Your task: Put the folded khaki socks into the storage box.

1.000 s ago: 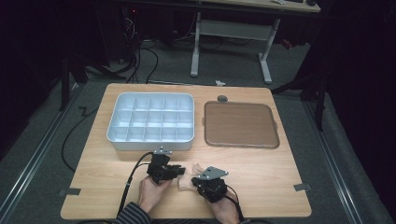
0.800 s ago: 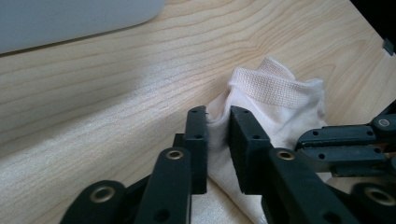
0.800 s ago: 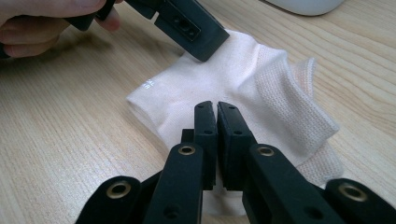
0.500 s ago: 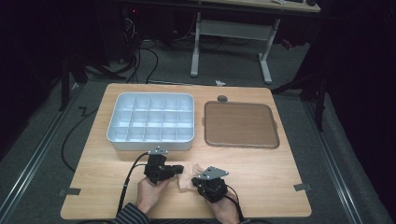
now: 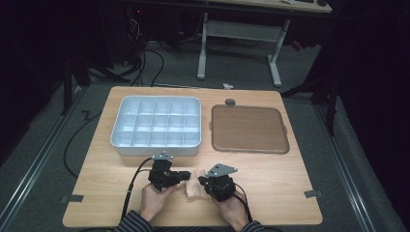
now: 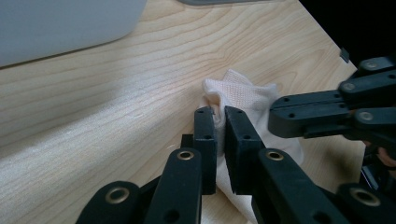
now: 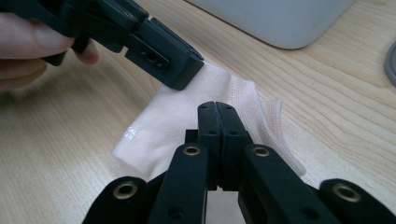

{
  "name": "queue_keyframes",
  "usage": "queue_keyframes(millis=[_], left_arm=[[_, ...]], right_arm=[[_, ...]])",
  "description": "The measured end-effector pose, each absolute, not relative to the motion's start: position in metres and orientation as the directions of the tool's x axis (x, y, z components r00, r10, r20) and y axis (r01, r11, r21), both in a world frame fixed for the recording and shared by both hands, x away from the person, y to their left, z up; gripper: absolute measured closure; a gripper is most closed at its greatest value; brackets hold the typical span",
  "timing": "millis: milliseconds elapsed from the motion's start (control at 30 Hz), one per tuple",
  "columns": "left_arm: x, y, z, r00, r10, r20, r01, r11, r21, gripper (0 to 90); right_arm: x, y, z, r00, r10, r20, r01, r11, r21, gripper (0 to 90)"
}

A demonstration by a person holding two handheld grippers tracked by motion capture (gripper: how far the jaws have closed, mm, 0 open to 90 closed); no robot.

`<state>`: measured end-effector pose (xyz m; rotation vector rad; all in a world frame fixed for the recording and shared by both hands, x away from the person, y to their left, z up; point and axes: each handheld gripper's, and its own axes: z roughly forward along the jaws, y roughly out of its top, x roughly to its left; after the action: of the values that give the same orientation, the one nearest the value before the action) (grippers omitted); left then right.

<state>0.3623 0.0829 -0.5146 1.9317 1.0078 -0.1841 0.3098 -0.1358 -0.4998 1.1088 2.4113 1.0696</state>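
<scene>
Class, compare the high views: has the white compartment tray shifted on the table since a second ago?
No. The white compartment tray sits beside the brown tray as before.

1. Left gripper point(image 5: 186, 175): matte black, blocky body, with a black cable looping back from it toward the striped sleeve point(image 5: 133, 224).
2. Right gripper point(image 5: 200, 182): same black build, topped by a grey three-cornered plate.
3. Both sets of jaws are flat black bars on linked arms with brass-ringed pivot holes and small screw holes.
4. Both cuffs are dark with thin pale stripes.
</scene>
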Motion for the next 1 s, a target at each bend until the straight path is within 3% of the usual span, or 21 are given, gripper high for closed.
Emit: queue_keyframes(millis=[333,867,1000], left_arm=[[0.361,0.089,-0.509,0.658,0.559,-0.505,0.709,-0.235,0.665,84.3],[0.363,0.095,-0.499,0.661,0.571,-0.487,0.695,-0.22,0.685,84.9],[0.363,0.098,-0.499,0.651,0.592,-0.475,0.696,-0.217,0.684,85.2]], right_arm=[[0.32,-0.13,-0.514,-0.66,0.747,0.08,0.589,0.448,0.673,90.0],[0.33,-0.098,-0.517,-0.709,0.701,0.079,0.562,0.494,0.664,89.9],[0.325,-0.101,-0.513,-0.716,0.695,0.061,0.533,0.489,0.691,83.6]])
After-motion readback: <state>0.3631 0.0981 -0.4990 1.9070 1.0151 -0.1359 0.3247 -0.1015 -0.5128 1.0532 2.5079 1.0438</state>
